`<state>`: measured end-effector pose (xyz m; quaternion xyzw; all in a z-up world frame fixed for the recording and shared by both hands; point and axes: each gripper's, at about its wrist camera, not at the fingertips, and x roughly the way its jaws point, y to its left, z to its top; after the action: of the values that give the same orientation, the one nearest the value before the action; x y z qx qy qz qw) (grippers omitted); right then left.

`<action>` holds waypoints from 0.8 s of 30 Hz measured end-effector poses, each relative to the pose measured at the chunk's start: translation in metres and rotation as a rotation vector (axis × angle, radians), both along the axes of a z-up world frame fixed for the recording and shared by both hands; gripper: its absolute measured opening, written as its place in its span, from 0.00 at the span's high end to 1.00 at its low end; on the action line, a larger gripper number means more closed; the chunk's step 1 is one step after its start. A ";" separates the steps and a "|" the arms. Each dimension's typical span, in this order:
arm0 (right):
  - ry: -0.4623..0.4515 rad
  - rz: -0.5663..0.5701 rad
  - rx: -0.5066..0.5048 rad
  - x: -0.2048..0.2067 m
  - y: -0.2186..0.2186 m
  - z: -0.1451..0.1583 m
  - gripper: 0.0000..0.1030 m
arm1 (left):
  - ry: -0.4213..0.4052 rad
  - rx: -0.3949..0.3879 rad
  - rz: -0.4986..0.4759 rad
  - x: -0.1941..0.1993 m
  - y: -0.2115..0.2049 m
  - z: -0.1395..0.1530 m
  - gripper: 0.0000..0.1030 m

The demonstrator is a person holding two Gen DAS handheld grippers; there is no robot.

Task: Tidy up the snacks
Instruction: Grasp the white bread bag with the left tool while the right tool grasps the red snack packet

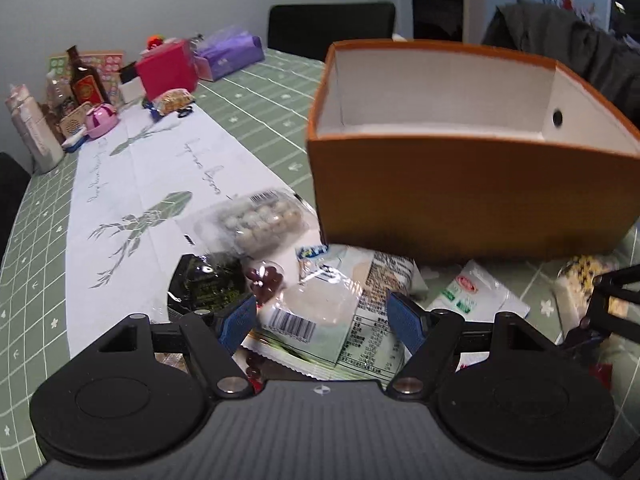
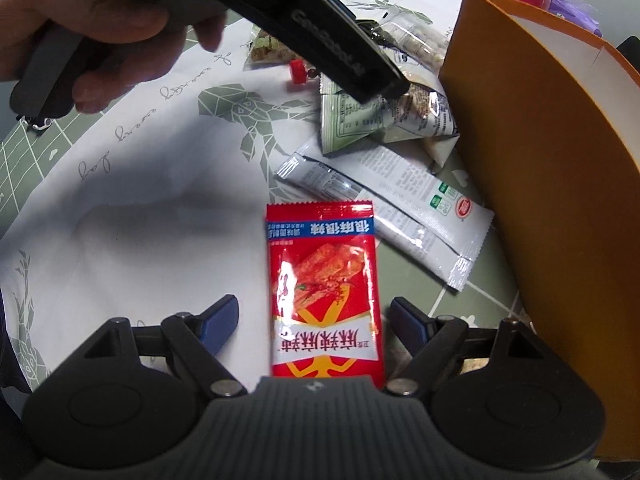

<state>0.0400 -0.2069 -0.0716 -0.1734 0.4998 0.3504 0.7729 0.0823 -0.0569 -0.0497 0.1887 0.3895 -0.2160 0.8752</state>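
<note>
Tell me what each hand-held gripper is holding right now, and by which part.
Nothing is held. The left hand-held gripper is open above the snack pile; the right hand-held gripper is open, straddling the red snack packet without touching it.

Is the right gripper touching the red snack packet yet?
Apart. In the right wrist view the right gripper is open, with bare tablecloth showing between each blue fingertip and the edges of the red snack packet.
</note>
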 end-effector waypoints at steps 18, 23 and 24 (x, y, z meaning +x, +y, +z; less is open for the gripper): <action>-0.014 0.012 0.002 -0.002 -0.012 0.002 0.25 | 0.034 0.136 -0.072 0.007 -0.024 -0.024 0.11; -0.026 0.017 0.010 -0.002 -0.015 0.007 0.50 | 0.076 0.067 -0.046 0.008 -0.017 -0.019 0.15; -0.024 0.017 0.012 -0.001 -0.016 0.007 0.51 | 0.081 0.058 -0.050 0.007 -0.016 -0.018 0.17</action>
<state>0.0387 -0.2232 -0.0648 -0.1771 0.4869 0.3581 0.7767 0.0894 -0.0726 -0.0675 0.2150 0.4257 -0.2340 0.8472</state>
